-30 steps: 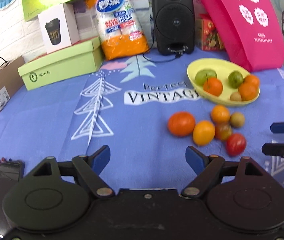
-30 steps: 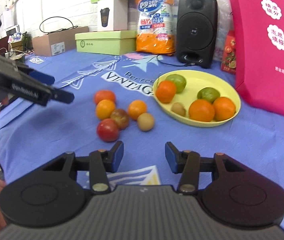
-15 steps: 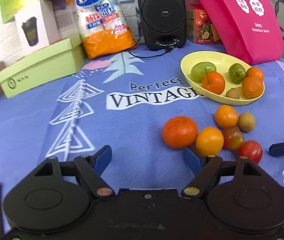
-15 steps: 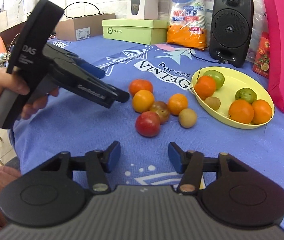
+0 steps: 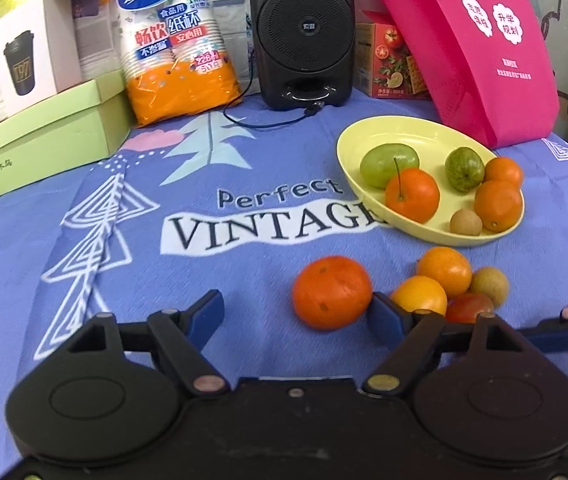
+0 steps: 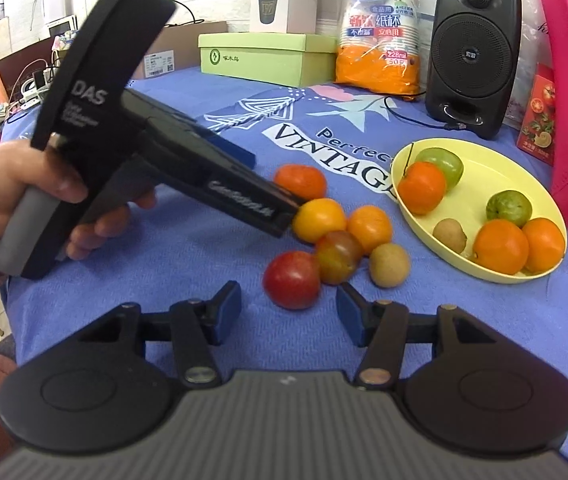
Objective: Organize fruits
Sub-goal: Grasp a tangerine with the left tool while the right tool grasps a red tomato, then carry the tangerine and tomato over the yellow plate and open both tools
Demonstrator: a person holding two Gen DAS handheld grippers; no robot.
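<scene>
Several loose fruits lie on the blue cloth in front of a yellow plate (image 5: 367, 132) that holds oranges, green fruits and a small brown one. My left gripper (image 5: 295, 312) is open, low over the cloth; a big orange (image 5: 331, 292) sits between its fingers, close to the right pad. A yellow-orange fruit (image 5: 419, 296) lies just behind that pad. My right gripper (image 6: 288, 306) is open too, and a red tomato (image 6: 291, 280) rests just ahead of its gap. A dark tomato (image 6: 339, 256), a small orange (image 6: 369, 228) and a brown fruit (image 6: 389, 266) crowd beside it.
At the back stand a black speaker (image 5: 303, 32), a bag of paper cups (image 5: 176, 48), a green box (image 5: 44, 140), a white box (image 5: 32, 56) and a pink bag (image 5: 483, 40). A person's hand (image 6: 44, 188) holds the left gripper. The speaker's cable (image 5: 268, 120) trails on the cloth.
Both grippers have come forward and lower toward the loose fruits. The big orange now lies between the left fingers, the red tomato just before the right ones. The right jaws stand a little wider.
</scene>
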